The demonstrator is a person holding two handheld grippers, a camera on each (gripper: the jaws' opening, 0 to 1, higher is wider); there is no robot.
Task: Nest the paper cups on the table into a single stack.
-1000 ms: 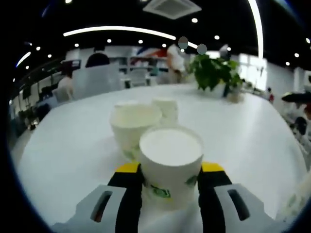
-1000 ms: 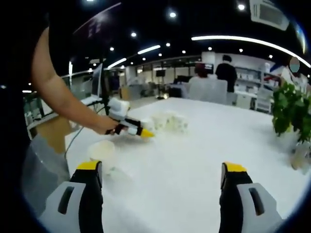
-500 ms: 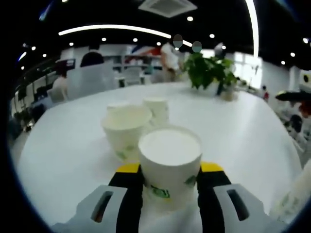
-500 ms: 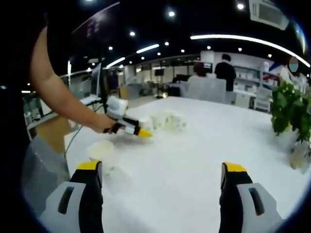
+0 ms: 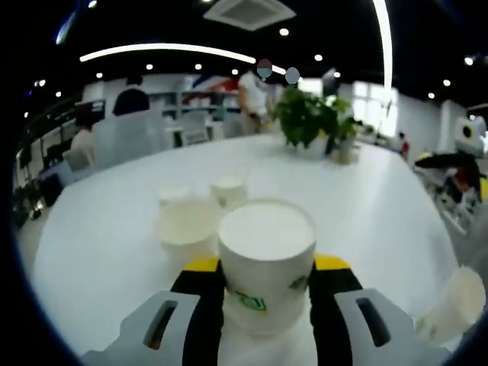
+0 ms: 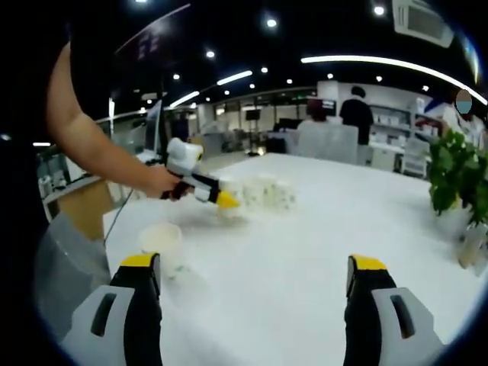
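Note:
A white paper cup with green print stands upright between the yellow-tipped jaws of my left gripper, which is shut on it. Just beyond it on the white table is a wider-looking cup, with two more cups behind. In the right gripper view a person's hand holds the left gripper above the table beside the cluster of cups. A single cup stands near my right gripper, which is open and holds nothing.
A potted plant stands at the far side of the table, seen also as a plant at the right. Another cup sits at the lower right. People and shelves fill the background.
The left gripper has risen with its cup and moved nearer the cluster; the cups behind now sit lower in its view. The right gripper has stayed still.

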